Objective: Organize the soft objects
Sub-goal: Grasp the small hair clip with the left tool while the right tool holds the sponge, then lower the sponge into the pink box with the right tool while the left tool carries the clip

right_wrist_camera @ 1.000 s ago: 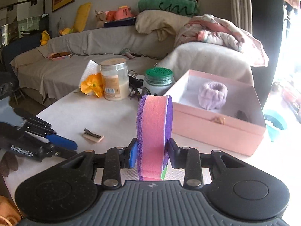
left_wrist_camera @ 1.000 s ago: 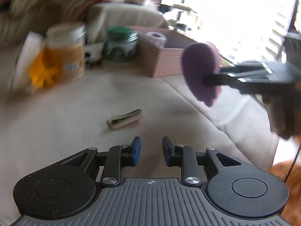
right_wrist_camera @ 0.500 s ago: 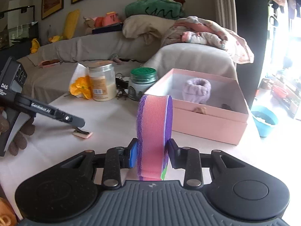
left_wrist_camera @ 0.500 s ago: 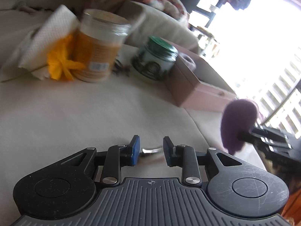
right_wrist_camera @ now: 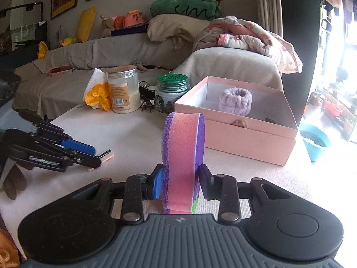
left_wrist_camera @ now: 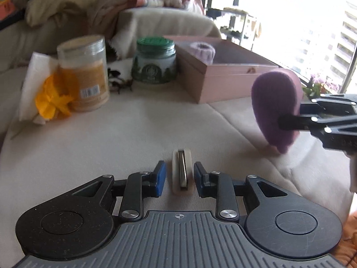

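Observation:
My right gripper (right_wrist_camera: 180, 182) is shut on a pink and purple sponge (right_wrist_camera: 183, 156), held upright above the table; the sponge also shows at the right of the left wrist view (left_wrist_camera: 275, 107). My left gripper (left_wrist_camera: 179, 177) is open, its jaws on either side of a small pale hair clip (left_wrist_camera: 181, 170) that lies on the cloth-covered table; the clip also shows in the right wrist view (right_wrist_camera: 106, 154). An open pink box (right_wrist_camera: 245, 136) behind holds a lilac scrunchie (right_wrist_camera: 235, 101).
A clear jar with a tan lid (right_wrist_camera: 123, 89), a yellow flower on white tissue (right_wrist_camera: 98, 96), a green-lidded jar (right_wrist_camera: 173, 92) and dark clips stand at the back of the table. A sofa with blankets lies beyond. A blue bowl (right_wrist_camera: 315, 141) sits on the floor to the right.
My left gripper has moved onto the hair clip, which now lies between its open jaws. My right gripper has kept the sponge and shifted only a little.

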`<state>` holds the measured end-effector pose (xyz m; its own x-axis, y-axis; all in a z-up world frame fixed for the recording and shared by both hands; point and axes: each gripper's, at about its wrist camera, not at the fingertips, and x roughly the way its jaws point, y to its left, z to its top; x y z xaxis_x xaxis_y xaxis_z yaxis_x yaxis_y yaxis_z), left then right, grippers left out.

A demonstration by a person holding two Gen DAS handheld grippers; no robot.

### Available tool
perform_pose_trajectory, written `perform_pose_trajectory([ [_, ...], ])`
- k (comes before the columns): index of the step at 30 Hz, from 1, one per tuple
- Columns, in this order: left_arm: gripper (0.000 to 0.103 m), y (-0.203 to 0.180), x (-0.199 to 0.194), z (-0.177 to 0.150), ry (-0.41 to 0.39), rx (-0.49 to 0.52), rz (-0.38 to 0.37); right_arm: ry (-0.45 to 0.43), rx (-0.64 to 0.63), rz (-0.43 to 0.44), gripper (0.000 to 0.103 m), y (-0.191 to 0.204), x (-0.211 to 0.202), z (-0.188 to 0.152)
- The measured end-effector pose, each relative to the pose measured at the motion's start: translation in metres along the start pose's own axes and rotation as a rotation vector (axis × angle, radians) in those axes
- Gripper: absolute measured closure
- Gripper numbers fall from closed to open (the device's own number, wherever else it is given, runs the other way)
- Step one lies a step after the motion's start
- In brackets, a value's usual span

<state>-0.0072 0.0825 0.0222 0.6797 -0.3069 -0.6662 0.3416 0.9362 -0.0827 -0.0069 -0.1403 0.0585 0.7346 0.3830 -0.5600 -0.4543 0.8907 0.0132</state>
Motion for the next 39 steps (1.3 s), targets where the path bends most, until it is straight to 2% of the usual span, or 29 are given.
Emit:
perform_pose_trajectory([
  [5, 0.072, -0.013, 0.005, 0.005, 0.039, 0.046, 0.063, -0.017, -0.008, -0.01, 0.07, 0.001, -0.005, -0.001],
  [15, 0.071, -0.02, 0.004, 0.006, 0.061, -0.006, 0.117, -0.081, -0.016, -0.03, 0.07, 0.002, -0.029, -0.004],
  [16, 0.072, -0.021, 0.004, 0.005, 0.059, -0.005, 0.125, -0.088, -0.015, -0.034, 0.07, 0.002, -0.032, -0.004],
  [17, 0.078, -0.023, 0.003, 0.005, 0.054, -0.003, 0.124, -0.096, -0.015, -0.036, 0.07, 0.001, -0.034, -0.005],
  [19, 0.08, -0.027, 0.002, 0.002, 0.045, 0.0, 0.125, -0.111, -0.017, -0.039, 0.07, 0.001, -0.042, -0.006],
  [26, 0.08, -0.051, -0.018, -0.013, 0.031, 0.047, 0.041, -0.151, 0.006, -0.05, 0.07, -0.01, -0.067, -0.009],
  [29, 0.08, -0.058, -0.033, -0.009, -0.026, 0.042, 0.0, -0.136, 0.047, -0.032, 0.07, -0.02, -0.071, -0.009],
  [32, 0.08, -0.061, -0.054, 0.016, -0.119, 0.018, -0.046, -0.153, 0.068, -0.016, 0.07, -0.031, -0.075, 0.001],
  [35, 0.08, -0.063, -0.063, 0.068, -0.205, 0.042, -0.1, -0.184, 0.118, 0.003, 0.07, -0.055, -0.074, 0.042],
  [39, 0.08, -0.06, -0.029, 0.147, -0.256, 0.065, -0.16, -0.207, 0.202, -0.013, 0.07, -0.102, -0.048, 0.108],
])
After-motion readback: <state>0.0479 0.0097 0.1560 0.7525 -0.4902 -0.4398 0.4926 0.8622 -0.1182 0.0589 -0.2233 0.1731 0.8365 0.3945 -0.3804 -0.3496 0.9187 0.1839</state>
